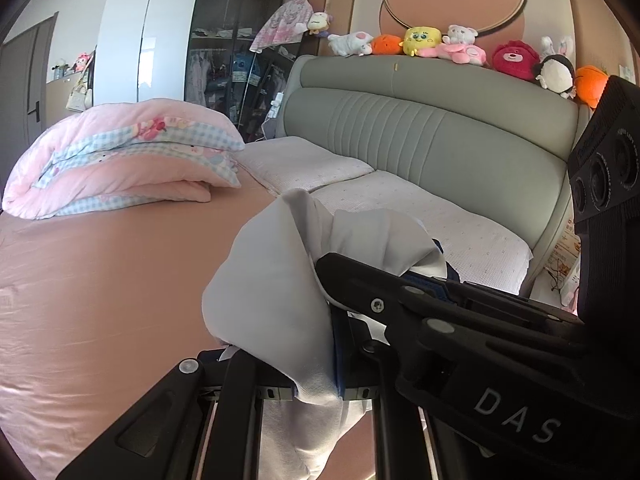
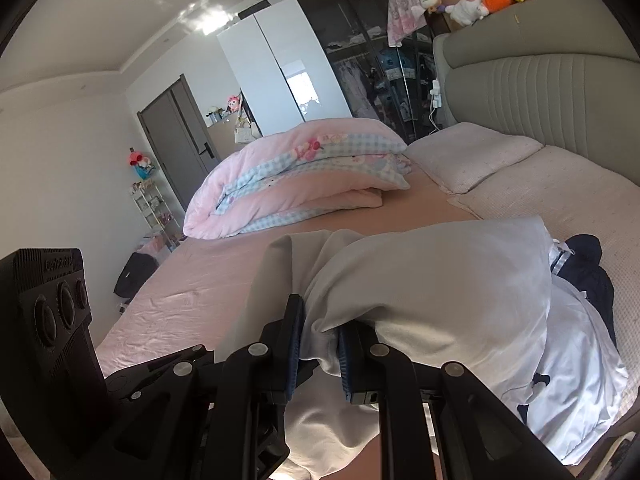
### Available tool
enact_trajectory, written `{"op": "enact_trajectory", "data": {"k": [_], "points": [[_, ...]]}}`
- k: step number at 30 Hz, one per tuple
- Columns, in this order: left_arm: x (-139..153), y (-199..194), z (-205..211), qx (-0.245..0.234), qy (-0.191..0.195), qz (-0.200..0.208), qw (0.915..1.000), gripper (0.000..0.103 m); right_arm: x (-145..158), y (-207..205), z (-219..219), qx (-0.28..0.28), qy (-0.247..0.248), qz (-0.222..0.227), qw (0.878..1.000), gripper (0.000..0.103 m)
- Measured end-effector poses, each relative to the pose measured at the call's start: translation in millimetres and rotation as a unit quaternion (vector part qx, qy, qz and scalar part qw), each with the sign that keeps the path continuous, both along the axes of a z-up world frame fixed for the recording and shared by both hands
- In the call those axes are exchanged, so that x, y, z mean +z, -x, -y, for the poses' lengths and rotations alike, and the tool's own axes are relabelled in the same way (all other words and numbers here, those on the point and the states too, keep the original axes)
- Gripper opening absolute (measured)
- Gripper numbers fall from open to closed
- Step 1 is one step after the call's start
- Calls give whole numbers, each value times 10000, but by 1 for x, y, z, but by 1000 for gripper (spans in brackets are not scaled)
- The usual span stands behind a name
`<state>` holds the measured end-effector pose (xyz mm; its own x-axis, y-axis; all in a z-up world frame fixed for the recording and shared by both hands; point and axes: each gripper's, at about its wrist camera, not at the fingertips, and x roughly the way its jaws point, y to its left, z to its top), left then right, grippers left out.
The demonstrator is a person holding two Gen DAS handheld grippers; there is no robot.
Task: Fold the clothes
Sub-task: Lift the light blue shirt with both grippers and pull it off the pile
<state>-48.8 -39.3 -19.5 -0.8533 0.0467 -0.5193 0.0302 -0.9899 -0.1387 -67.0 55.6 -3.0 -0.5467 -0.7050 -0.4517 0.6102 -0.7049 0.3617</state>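
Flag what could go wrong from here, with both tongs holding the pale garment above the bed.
1. The left tongs pinch a bunched wad of the pale grey garment, not a clean edge, so the fold may come out crooked.
2. The right tongs grip a thick bundle that could slip.
3. The hanging cloth could drag the white and navy clothes beside it on the pink bedsheet.

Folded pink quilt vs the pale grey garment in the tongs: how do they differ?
The thick pink-and-blue-checked quilt lies folded on the pink bed sheet; the thin plain pale grey garment hangs bunched, unfolded. The quilt is untouched; the garment is clamped by the left tongs and right tongs. Both are soft fabric.
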Motion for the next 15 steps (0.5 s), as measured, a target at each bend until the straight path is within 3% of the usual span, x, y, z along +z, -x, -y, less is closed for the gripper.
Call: {"op": "enact_trajectory", "data": {"k": [8,15], "points": [[4,-26,44,417,-277,-75,9987,10,6,-16,51,614,-191,-31,9979,16],[10,-43,83,769,-206,-217,9966,10,16,-27,103,1148,-520,-245,9917,16]]}}
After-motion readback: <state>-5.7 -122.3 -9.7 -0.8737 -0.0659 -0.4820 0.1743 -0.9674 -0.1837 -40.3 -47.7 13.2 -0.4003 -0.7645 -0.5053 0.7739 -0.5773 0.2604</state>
